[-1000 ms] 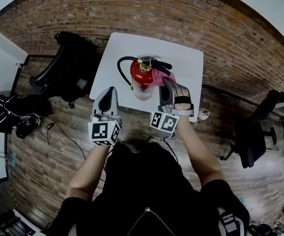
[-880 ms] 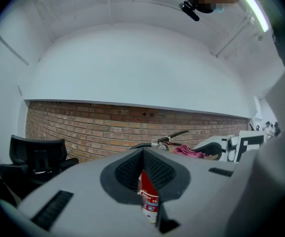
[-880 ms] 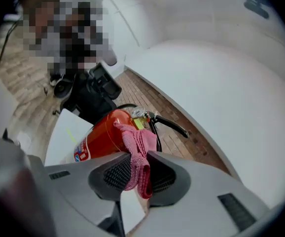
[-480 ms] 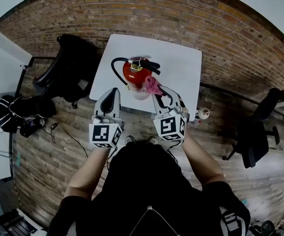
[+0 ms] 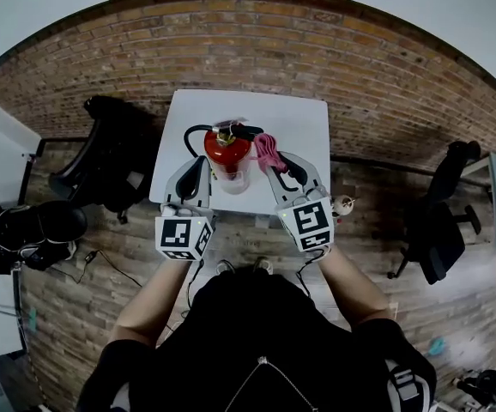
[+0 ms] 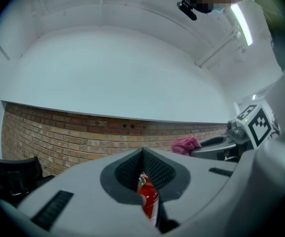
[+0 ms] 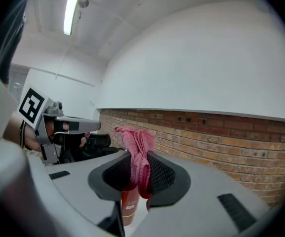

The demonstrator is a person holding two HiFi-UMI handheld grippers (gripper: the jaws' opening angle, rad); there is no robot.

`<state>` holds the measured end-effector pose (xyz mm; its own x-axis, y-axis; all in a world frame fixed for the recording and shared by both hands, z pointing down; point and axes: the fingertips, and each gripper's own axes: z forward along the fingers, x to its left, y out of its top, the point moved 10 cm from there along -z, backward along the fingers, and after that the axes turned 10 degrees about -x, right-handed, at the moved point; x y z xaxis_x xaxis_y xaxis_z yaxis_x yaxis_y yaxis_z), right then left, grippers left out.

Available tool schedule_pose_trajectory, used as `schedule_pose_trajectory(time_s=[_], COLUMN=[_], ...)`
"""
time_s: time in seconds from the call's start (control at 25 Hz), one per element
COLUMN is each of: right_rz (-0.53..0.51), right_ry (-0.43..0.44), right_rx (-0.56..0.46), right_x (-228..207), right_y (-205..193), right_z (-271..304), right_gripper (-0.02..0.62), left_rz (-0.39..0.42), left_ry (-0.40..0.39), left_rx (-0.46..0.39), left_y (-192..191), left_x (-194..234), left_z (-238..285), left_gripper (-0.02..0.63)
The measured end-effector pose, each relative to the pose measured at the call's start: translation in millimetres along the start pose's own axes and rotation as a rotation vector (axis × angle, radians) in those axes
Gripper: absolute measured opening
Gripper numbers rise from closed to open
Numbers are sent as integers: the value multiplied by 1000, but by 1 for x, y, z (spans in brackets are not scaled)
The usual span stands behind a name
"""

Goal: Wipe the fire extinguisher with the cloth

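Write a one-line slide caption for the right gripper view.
Right gripper shut on the pink cloth, red fire extinguisher showing beyond its jaws, brick wall behind.

Black short-sleeved top (image 5: pixel 257 333), zip pull (image 5: pixel 257 366) mid-chest, white stripes on its right sleeve (image 5: pixel 400 386). Left gripper (image 5: pixel 198 163), right gripper (image 5: pixel 271 157): pale grey shells, black ribbed pads (image 7: pixel 162 174), black-on-white marker cube (image 5: pixel 182 235) at the end nearest the top.

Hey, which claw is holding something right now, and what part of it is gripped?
The right claw pinches the bunched pink cloth partway along, ends showing above and below the jaws. The left claw is shut on nothing.
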<state>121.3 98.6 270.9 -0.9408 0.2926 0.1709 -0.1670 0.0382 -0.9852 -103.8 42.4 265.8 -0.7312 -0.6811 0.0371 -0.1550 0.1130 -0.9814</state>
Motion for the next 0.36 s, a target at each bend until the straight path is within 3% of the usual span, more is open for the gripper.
schedule_pose_trajectory(time_s=[0.36], right_rz=[19], right_ry=[-54], right_rx=[-23], right_x=[-3], right_y=[32], right_z=[-19], right_gripper=[97], left_rz=[12], left_ry=[-64], left_rx=[-13], left_y=[30], left_x=[-4], left_z=[-3], left_gripper=[29])
